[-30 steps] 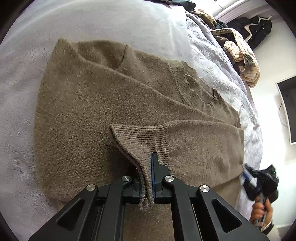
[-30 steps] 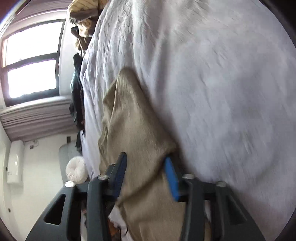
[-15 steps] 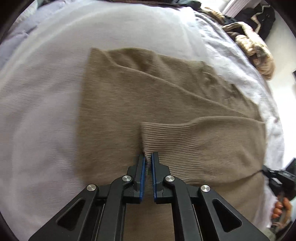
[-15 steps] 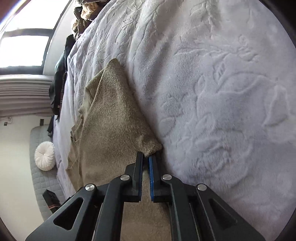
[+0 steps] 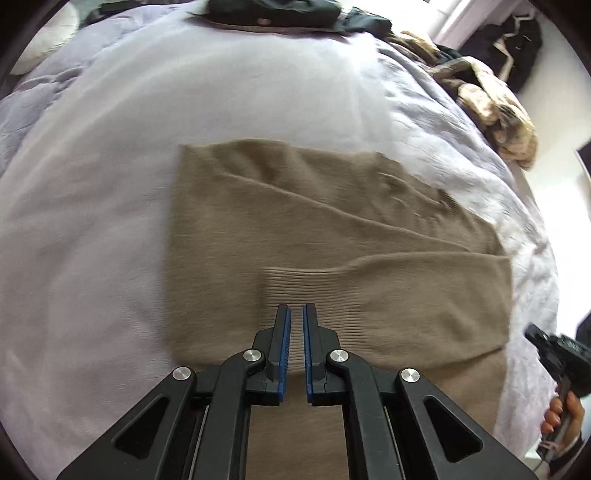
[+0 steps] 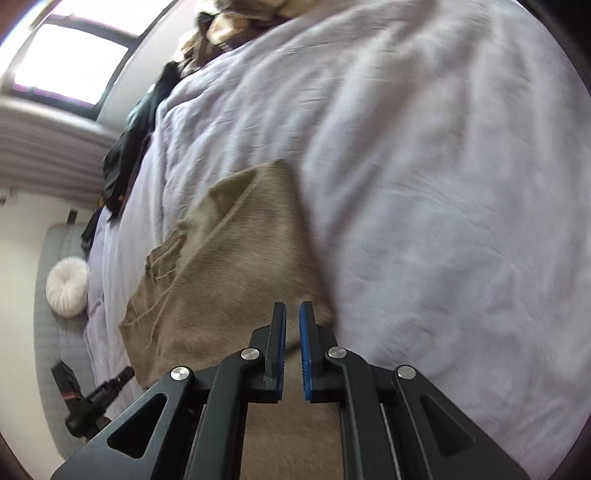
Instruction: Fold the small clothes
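Note:
A brown knit sweater (image 5: 295, 221) lies flat on the pale bed cover, its sleeve folded across the body with the ribbed cuff (image 5: 310, 288) near the middle. My left gripper (image 5: 296, 312) hovers over the cuff, jaws nearly together with a narrow gap and nothing between them. In the right wrist view the same sweater (image 6: 236, 266) lies left of centre. My right gripper (image 6: 291, 310) hangs over its edge, jaws a narrow gap apart and empty. The right gripper also shows at the left wrist view's right edge (image 5: 557, 354).
The bed cover (image 5: 110, 184) spreads wide around the sweater. A pile of other clothes (image 5: 495, 107) lies at the bed's far right corner and dark clothes (image 5: 295, 11) at the far edge. A round white cushion (image 6: 68, 282) lies beside the bed.
My left gripper has let go of the sleeve cuff, which now lies flat, and has drawn back and up. My right gripper closed on the sweater's edge, then released it and lifted away.

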